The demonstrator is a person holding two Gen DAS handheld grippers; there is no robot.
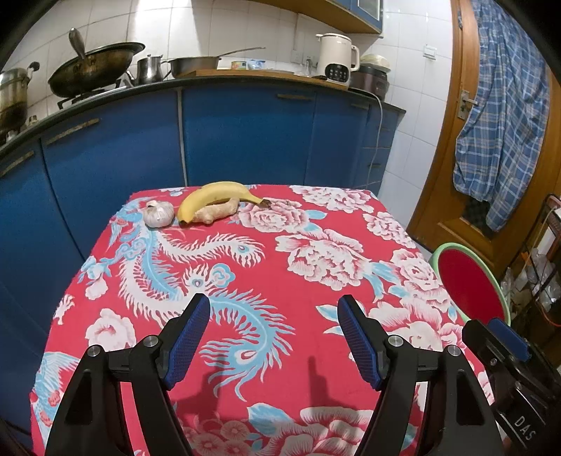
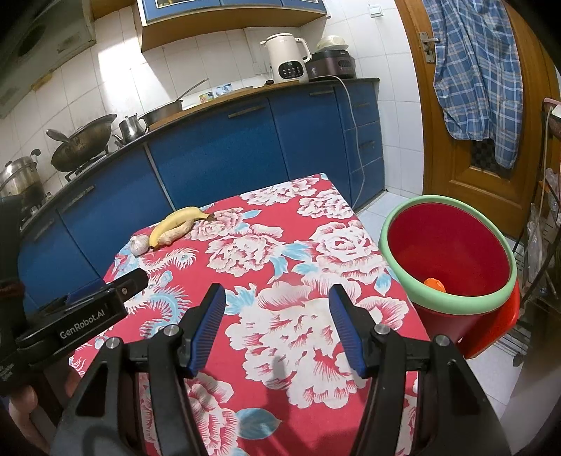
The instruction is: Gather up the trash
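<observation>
while both jaws gape empty, banana [image 1: 210,200], ginger [image 1: 217,212], garlic [image 1: 158,214] well beyond

wok [image 1: 94,68], kettle [image 1: 337,58], plaid shirt [image 1: 501,105]

A home kitchen. Along the far wall runs a dark counter [image 1: 245,79] over blue cabinets [image 1: 245,136], backed by white tiles [image 1: 196,28]. At far left a blackened wok [image 1: 94,68] sits on a gas burner beside a steel pot [image 1: 12,94]; farther right stand an electric kettle [image 1: 336,58] and a rice cooker [image 2: 331,63]. A plaid shirt [image 2: 477,73] hangs on the wooden door [image 2: 452,147].
</observation>
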